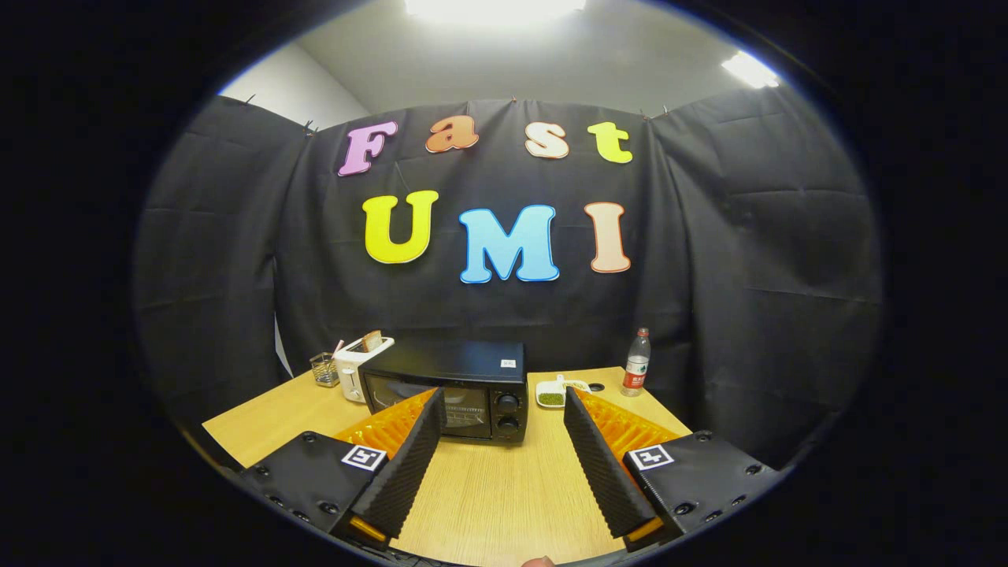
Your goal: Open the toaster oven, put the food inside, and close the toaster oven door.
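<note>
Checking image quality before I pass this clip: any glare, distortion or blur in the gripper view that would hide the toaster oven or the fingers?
Gripper view: ceiling lights blow out to white, but no glare reaches the toaster oven; fisheye bends the table edges; the open gripper is sharp, its fingers apart and short of the oven; the small dish beside it is too small for detail.

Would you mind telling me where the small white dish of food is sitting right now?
The white dish sits on the wooden table beyond the open claw, between the black toaster oven and the water bottle.
</note>
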{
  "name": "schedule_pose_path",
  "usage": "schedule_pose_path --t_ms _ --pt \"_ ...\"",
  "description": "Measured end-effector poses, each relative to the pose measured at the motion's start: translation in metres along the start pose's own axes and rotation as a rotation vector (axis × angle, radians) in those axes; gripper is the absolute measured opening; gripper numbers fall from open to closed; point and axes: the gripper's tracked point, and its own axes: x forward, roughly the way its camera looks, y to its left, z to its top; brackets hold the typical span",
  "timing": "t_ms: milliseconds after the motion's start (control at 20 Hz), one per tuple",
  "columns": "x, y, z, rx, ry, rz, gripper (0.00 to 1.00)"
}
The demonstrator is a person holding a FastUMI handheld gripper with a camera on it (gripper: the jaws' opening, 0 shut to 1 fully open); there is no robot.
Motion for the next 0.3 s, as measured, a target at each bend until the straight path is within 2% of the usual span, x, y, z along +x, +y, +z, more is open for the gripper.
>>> schedule_pose_path --t_ms 300 --pt "0.0035 0.0009 0.0055 0.002 -0.013 0.012 0.96"
